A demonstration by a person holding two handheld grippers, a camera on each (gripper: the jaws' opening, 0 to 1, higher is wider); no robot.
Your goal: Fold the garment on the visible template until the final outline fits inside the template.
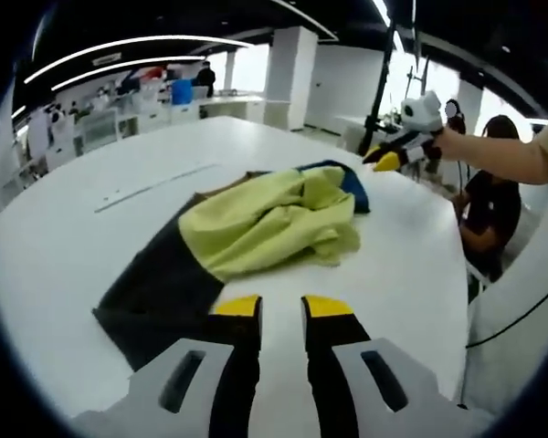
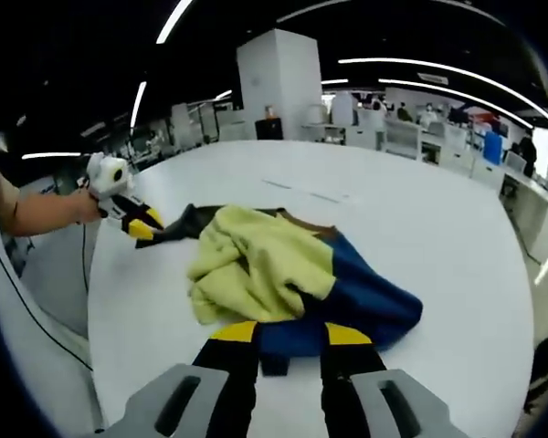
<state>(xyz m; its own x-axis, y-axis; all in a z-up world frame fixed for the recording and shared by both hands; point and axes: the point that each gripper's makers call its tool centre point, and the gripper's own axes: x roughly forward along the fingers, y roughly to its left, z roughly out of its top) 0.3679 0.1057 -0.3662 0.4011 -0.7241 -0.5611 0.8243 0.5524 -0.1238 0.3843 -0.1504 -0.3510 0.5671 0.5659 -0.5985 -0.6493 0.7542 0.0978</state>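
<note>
Garment [image 1: 265,228] lies bunched on the white desk [image 1: 91,237], a yellow-green heap over a dark panel at one end and a blue panel [image 2: 365,297] at the other. Long axis runs dark end to blue end, roughly from one claw to the other.

Left claw [image 1: 281,307]: jaws apart, nothing between them, tips just at the near edge of the dark panel; whether they touch the cloth I cannot tell. The garment stretches away ahead of it and a little to the left in the left gripper view.

Right claw [image 2: 290,333]: jaws apart, straddling the blue hem, cloth showing in the gap; not closed on it as far as I can judge.

So each claw stands at an opposite end, the left nearer the dark end, the right nearer the blue. Judgement: next move calls for pinching both ends and drawing the heap flat along that axis.

No template outline can be made out under the cloth. Open desk lies on the far side of the garment; the near desk edge and a hanging cable [image 2: 18,292] sit close by the dark end, so less room there
</note>
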